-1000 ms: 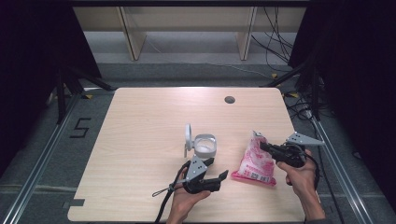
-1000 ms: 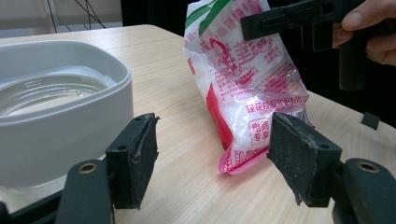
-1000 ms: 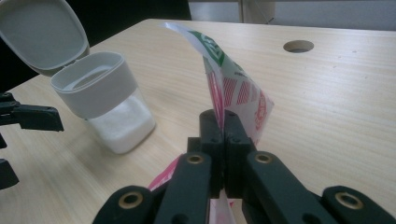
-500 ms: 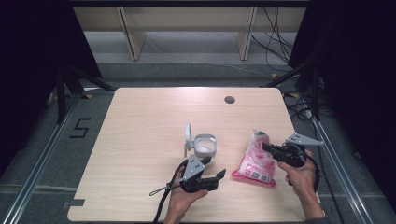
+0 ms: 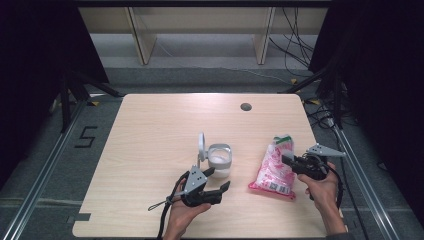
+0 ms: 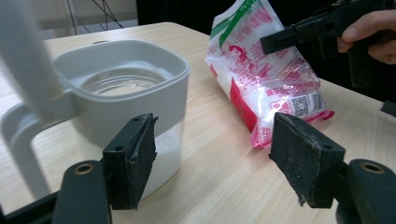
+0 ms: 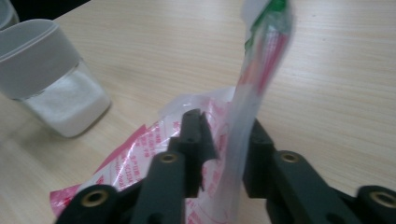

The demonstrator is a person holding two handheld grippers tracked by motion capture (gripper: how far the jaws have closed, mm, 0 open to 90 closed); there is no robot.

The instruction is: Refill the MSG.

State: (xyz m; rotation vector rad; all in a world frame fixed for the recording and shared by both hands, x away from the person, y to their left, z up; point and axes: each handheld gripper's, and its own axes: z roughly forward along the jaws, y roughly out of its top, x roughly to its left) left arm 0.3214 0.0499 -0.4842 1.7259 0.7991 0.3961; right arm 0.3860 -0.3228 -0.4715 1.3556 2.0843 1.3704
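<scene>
A pink and white plastic bag [image 5: 272,167] lies on the table at the right, its green-striped top [image 7: 261,56] raised. My right gripper [image 5: 286,160] is at the bag's right edge. Its jaws have just been opening and stand open [image 7: 226,140], with the bag's thin upper part still between them. A white container [image 5: 219,159] of white powder stands mid-table with its lid [image 5: 201,145] flipped up. My left gripper [image 5: 218,179] is open just in front of the container, with nothing between its pads [image 6: 215,163]. It points past the container [image 6: 126,88] toward the bag [image 6: 266,79].
The light wooden table [image 5: 160,130] has a small dark round hole [image 5: 245,106] near its far edge. Dark frames, rails and cables surround the table on the floor. My right gripper [image 6: 275,42] hovers over the bag in the left gripper view.
My left gripper has shifted slightly to the left, near the container. The right hand has stayed at the bag's edge.
</scene>
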